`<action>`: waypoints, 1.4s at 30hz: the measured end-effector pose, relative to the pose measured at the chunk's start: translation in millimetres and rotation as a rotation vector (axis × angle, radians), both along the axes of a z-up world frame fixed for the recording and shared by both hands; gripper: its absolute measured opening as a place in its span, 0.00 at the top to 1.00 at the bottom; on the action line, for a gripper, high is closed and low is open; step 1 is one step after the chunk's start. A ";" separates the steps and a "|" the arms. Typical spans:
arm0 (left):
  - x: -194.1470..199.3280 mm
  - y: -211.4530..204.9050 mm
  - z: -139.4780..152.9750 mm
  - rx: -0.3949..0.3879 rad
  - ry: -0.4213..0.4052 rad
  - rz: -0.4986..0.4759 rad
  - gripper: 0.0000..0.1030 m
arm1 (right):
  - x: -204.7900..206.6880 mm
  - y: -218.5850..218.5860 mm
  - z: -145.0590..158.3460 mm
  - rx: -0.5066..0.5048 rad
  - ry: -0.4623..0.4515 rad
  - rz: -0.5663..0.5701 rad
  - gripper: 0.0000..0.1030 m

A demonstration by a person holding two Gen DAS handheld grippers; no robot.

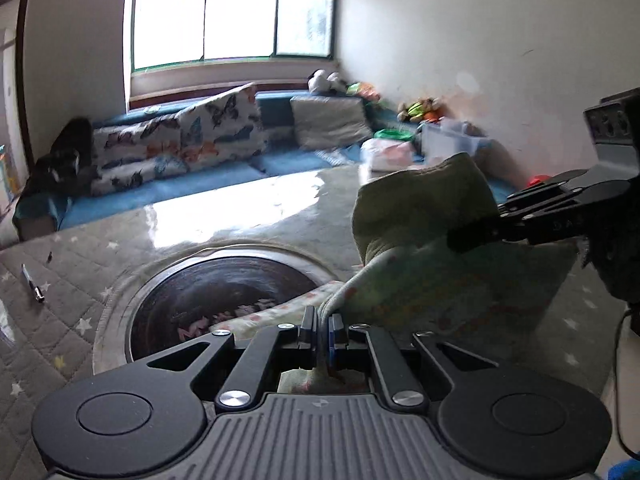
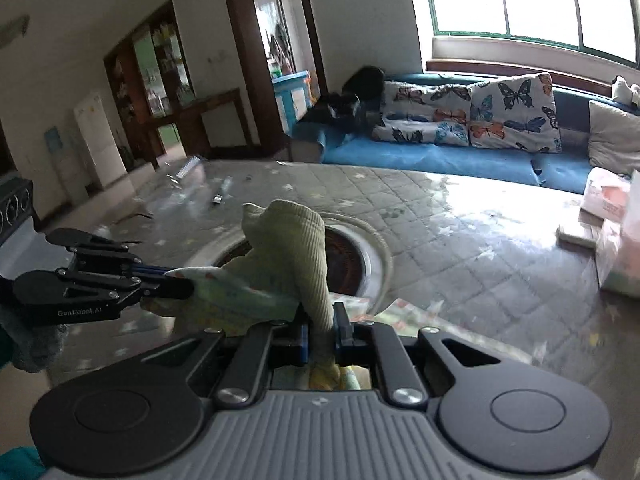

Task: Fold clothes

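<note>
A small pale green garment (image 1: 432, 280) with a ribbed cuff and a dotted print hangs between my two grippers above the table. My left gripper (image 1: 323, 328) is shut on one edge of it. My right gripper (image 2: 322, 330) is shut on the ribbed green part (image 2: 296, 248). In the left wrist view the right gripper (image 1: 460, 242) comes in from the right, pinching the cloth. In the right wrist view the left gripper (image 2: 180, 276) comes in from the left, pinching the printed part. The garment's lower part trails onto the table.
The table (image 2: 460, 248) has a quilted star cover under glossy plastic and a round dark recess (image 1: 212, 296) in the middle. A pen (image 1: 32, 284) lies at its left. Boxes and bags (image 2: 616, 232) stand at its right. A blue sofa with butterfly cushions (image 2: 472, 116) is behind.
</note>
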State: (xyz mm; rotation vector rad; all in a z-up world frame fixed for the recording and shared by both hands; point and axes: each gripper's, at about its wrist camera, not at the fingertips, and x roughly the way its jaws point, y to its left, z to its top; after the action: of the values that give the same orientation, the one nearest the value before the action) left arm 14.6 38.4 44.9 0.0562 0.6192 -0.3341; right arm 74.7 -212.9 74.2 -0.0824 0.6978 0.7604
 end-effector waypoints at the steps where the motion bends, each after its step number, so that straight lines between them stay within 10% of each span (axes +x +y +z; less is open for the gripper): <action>1: 12.6 1.9 -5.1 -0.003 0.026 0.009 0.94 | 10.3 4.2 -3.4 -0.011 0.007 -0.004 0.90; 12: 77.2 17.2 -56.6 -0.031 0.198 0.083 0.89 | 77.9 24.4 -58.8 -0.070 0.053 -0.101 0.80; 16: 82.8 20.5 -57.0 -0.037 0.209 0.090 0.84 | 70.4 5.0 -56.2 -0.050 0.006 -0.159 0.66; 29: 104.6 29.9 -59.1 0.072 0.199 0.185 0.84 | 22.6 -33.3 -87.1 -0.065 0.011 -0.258 0.66; 42: 83.8 -26.0 -39.3 -0.081 0.192 0.025 0.85 | 35.0 -9.2 -77.4 0.011 0.049 -0.177 0.70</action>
State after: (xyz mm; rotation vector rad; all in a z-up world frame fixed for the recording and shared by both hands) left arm 98.4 12.4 5.7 -0.0615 0.7947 -0.3426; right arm 109.7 -222.1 -3.2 0.0076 0.7368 0.5980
